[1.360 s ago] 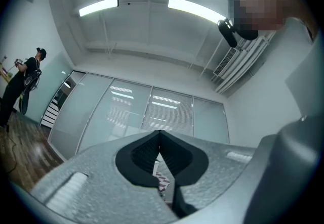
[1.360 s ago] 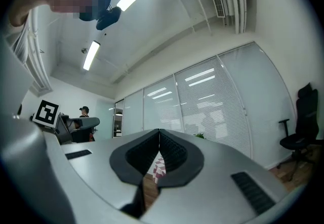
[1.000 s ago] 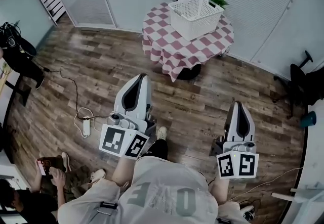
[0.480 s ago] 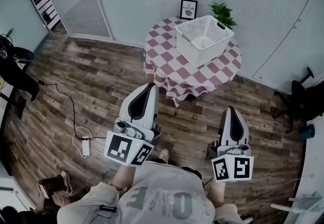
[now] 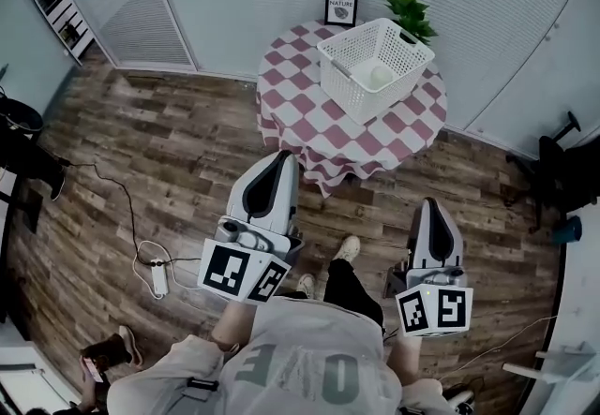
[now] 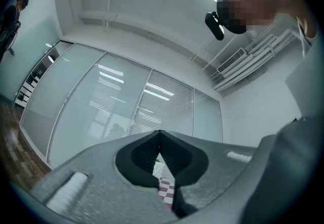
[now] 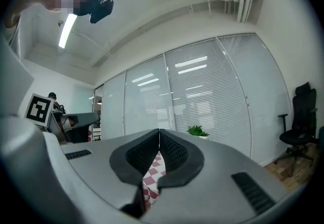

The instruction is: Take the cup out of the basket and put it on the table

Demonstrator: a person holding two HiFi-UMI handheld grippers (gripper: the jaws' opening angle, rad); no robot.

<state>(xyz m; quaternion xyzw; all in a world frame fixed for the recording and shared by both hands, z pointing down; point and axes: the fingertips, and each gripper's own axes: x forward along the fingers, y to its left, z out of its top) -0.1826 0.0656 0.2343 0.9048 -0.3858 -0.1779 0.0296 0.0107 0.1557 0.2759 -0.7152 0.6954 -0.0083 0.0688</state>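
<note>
A white slotted basket (image 5: 349, 81) stands on a round table with a red-and-white checked cloth (image 5: 309, 118), far ahead in the head view. A pale round thing, probably the cup (image 5: 380, 76), lies inside the basket. My left gripper (image 5: 278, 158) and right gripper (image 5: 429, 203) are held low over the wooden floor, well short of the table. Both are shut and hold nothing. In the left gripper view the jaws (image 6: 160, 135) meet, with a strip of the checked cloth (image 6: 166, 191) below them. The right gripper (image 7: 159, 132) is likewise shut, with checked cloth (image 7: 152, 172) showing below.
Behind the basket stand a framed picture (image 5: 341, 6) and a small green plant (image 5: 409, 13). Glass walls with blinds ring the table. A black office chair (image 5: 561, 160) stands at the right. A power strip with cable (image 5: 157, 276) lies on the floor at left.
The table and basket have come nearer and lower in the head view as the person walks towards them. Both grippers stay shut and low. The seated person at lower left has slid almost out of view.
</note>
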